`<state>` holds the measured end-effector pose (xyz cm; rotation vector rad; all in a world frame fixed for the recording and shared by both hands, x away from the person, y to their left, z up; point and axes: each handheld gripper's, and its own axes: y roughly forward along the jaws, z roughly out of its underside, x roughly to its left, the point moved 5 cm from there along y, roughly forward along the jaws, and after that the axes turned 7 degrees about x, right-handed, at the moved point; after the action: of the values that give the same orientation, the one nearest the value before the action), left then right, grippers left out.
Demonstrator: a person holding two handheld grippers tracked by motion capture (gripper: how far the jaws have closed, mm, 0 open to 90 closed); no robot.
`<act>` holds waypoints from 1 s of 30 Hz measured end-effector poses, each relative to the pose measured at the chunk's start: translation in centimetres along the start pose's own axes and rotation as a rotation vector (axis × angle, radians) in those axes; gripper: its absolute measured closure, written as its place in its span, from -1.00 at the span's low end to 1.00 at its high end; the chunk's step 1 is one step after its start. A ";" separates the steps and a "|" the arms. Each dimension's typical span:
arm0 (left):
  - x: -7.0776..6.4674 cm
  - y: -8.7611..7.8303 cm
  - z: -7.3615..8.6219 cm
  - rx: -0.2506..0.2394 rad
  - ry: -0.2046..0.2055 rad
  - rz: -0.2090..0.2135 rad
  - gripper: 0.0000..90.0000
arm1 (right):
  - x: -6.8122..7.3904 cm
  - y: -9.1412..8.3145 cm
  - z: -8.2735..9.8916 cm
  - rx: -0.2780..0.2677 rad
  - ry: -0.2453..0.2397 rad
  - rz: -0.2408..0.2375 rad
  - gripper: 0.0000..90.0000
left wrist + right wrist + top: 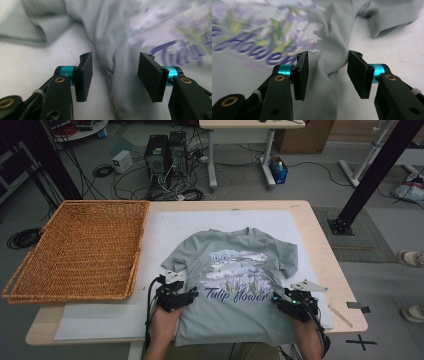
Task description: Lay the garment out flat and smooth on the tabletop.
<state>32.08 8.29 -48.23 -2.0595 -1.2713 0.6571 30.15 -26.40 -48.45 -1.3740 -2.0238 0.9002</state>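
Grey tee (235, 270) lies flat on the tabletop (310, 220), hem hanging off the near edge. It's prob light, floppy, bunches easy. Left gripper (115, 75) & right gripper (328, 75) both have jaws spread, side folds between, not pinched. I'd grab those side seams.

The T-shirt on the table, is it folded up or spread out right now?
Spread out: the T-shirt lies print up, both sleeves out, its hem hanging over the table's near edge.

Dim room with a grey floor (320, 185). Light wooden table (327, 265) carries a white mat (165, 227). Beyond it: computer towers (165, 152) amid tangled cables (150, 185), a white desk (240, 130), a black frame post (375, 170).
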 end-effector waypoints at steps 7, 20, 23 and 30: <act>-0.7 -2.4 2.6 -0.021 0.017 0.065 0.89 | 0.6 -2.0 2.5 -0.039 -0.043 -0.038 0.89; 0.1 -4.5 1.8 -0.114 0.018 0.007 0.19 | -0.1 -5.6 2.4 -0.167 0.018 -0.023 0.28; 1.4 -3.6 -0.5 -0.137 0.009 -0.033 0.02 | -4.0 -4.2 -0.2 -0.204 0.154 0.039 0.18; 5.2 0.1 -4.2 -0.086 -0.053 -0.123 -0.02 | -8.5 1.2 -4.3 -0.055 0.239 0.039 0.33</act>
<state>37.19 11.95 -45.92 -2.0249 -1.4670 0.6145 36.96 -33.10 -47.15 -1.4795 -1.8583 0.6647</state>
